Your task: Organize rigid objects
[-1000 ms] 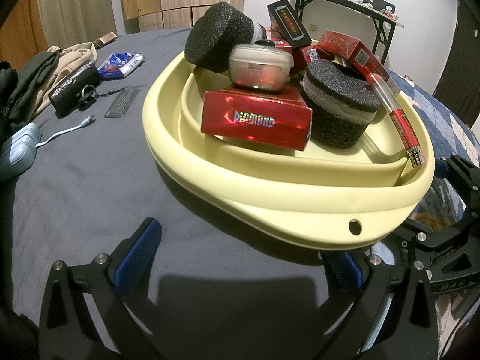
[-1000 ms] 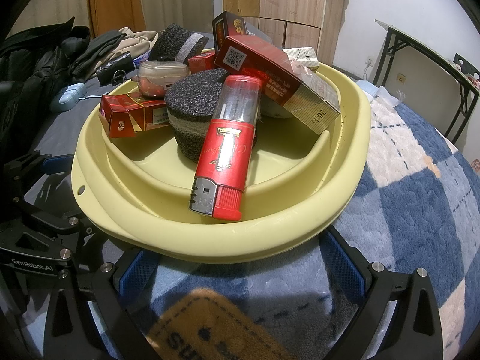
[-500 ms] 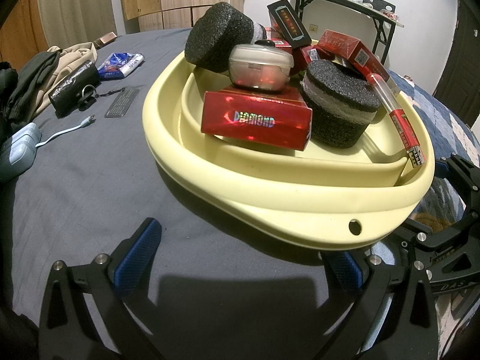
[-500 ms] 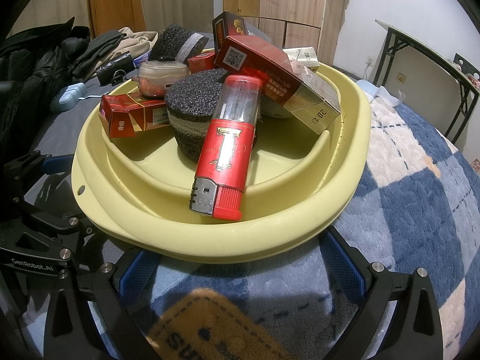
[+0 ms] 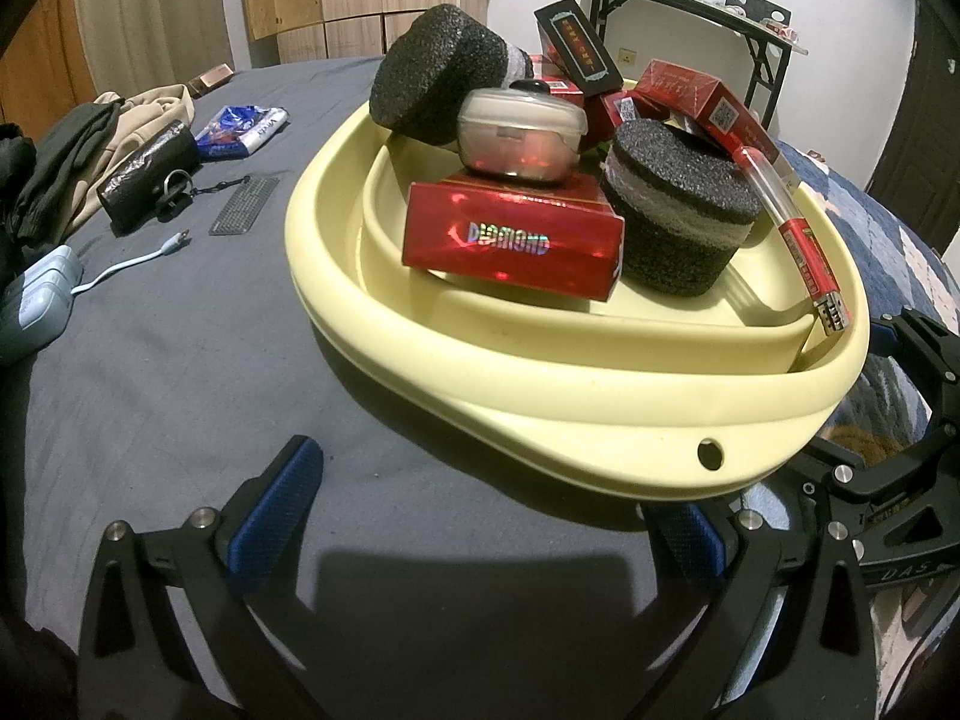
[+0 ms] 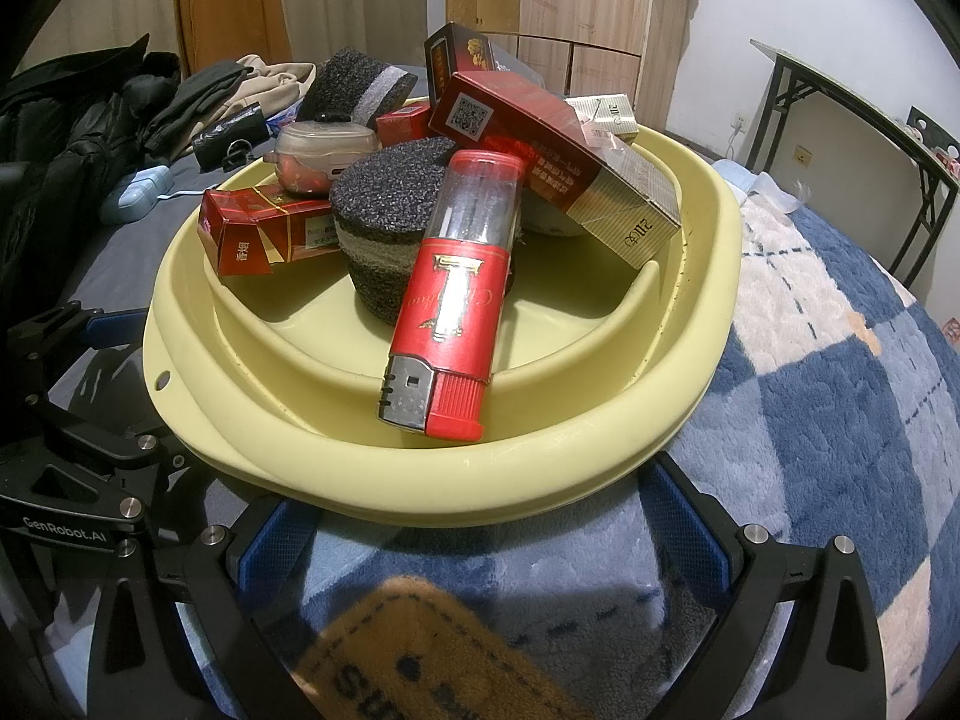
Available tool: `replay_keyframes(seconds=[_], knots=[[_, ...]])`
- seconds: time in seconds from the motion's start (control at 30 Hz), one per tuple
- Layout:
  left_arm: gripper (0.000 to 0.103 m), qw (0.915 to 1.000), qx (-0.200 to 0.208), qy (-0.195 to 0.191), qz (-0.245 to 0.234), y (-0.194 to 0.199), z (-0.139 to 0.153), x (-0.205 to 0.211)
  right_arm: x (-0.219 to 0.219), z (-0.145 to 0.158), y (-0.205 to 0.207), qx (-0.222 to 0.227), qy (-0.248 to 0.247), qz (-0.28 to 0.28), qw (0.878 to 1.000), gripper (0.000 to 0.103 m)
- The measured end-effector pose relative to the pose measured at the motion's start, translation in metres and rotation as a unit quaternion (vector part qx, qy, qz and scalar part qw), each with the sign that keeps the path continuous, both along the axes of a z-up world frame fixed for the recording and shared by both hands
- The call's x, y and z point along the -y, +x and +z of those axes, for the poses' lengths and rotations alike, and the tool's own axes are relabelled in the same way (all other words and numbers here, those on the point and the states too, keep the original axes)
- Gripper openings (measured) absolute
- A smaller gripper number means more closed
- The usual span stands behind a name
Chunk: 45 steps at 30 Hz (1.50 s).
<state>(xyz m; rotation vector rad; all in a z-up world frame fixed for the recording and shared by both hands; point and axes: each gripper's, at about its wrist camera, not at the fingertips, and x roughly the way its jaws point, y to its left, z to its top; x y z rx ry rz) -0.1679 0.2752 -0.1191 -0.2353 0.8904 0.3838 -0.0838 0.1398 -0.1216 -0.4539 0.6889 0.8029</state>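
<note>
Your two grippers flank a pale yellow basin (image 5: 600, 384) that sits on a bed, heaped with small rigid goods. Your left gripper (image 5: 480, 516) rests low on the grey bedsheet (image 5: 150, 360) with its jaws spread wide and holding nothing, the blue pads (image 5: 273, 510) just short of the basin's near rim. Your right gripper (image 6: 480, 531) sits over the blue-and-white checked blanket (image 6: 840, 390), its jaws likewise wide and empty, the basin's rim directly ahead between them.

Inside the basin, a red box lettered DIAMOND (image 5: 510, 237) lies flat at the front in the left wrist view, with a clear lidded container (image 5: 519, 135) on top of it. Just beside the box stands a black foam puck with a grey band (image 5: 681, 216); a second foam puck (image 5: 432, 90) leans tilted at the back. An oversized red lighter (image 6: 453, 306) lies slanted, its metal head resting on the basin's inner ledge and its clear end propped against the banded puck. A long red-and-gold carton (image 6: 558, 168) lies tilted across the pile behind it, with more red boxes (image 6: 264, 228) around.

Outside the basin on the grey sheet lie a black pouch (image 5: 147, 171), a blue snack wrapper (image 5: 243, 129), a pale cable (image 5: 135, 261) and folded clothes (image 5: 72, 150).
</note>
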Motion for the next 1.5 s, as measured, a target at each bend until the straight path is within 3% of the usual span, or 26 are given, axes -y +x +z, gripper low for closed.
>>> replay_keyframes(seconds=[1.5], knots=[[0.103, 1.0, 0.0, 0.0, 0.0, -0.0005, 0.0003, -0.0002, 0.0009, 0.0001, 0.0001, 0.0, 0.0, 0.0, 1.0, 0.103]])
